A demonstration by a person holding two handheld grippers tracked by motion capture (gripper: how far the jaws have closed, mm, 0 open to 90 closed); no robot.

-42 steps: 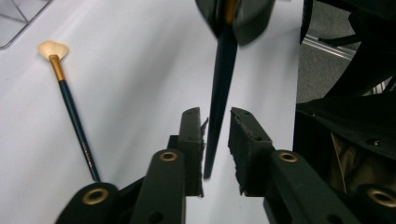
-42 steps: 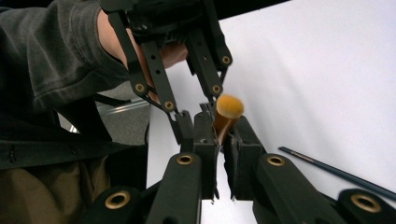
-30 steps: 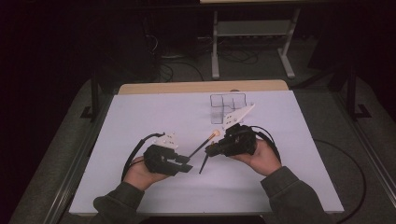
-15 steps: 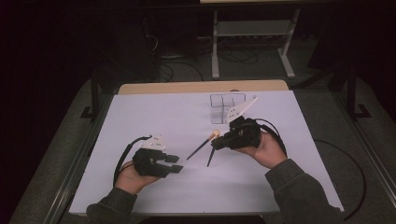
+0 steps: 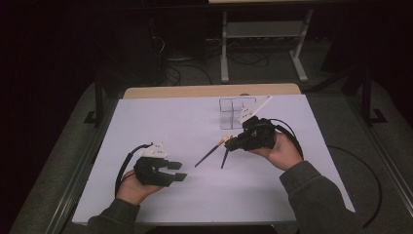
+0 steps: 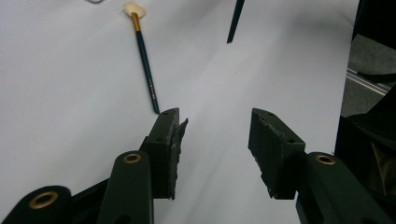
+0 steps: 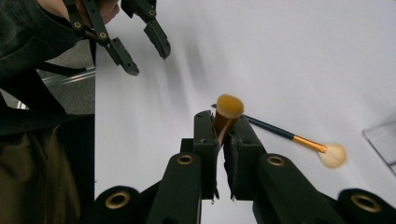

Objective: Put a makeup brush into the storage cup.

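Brushes are the work in hand on the white table top (image 5: 160,117). The right gripper (image 5: 233,143) is pinching one makeup brush (image 7: 228,112) just below its orange-brown bristle head, its two black jaws pressed on the ferrule; in the high view the dark handle of this brush (image 5: 224,158) is slanting down toward the table's near edge, tip close to the sheet, though whether it is touching I cannot tell. The right hand (image 5: 280,148) is sitting toward the right half of the table, a little short of the far edge.

A second brush (image 5: 210,152), with a dark handle, gold ferrule and pale cream bristles, is lying flat on the table near its middle, just beside the held one and between the two grippers; the right gripper view is showing it (image 7: 289,135) crossing behind the jaws.

The left gripper (image 5: 178,170) is resting low near the table's near edge on the left side, held in the left hand (image 5: 134,187). Its jaws have just been opening and are standing spread with bare table between them. The lying brush's handle end (image 6: 145,65) is ending just beside its left jaw.

A clear compartment box (image 5: 233,111) is standing near the far edge, behind the right gripper.
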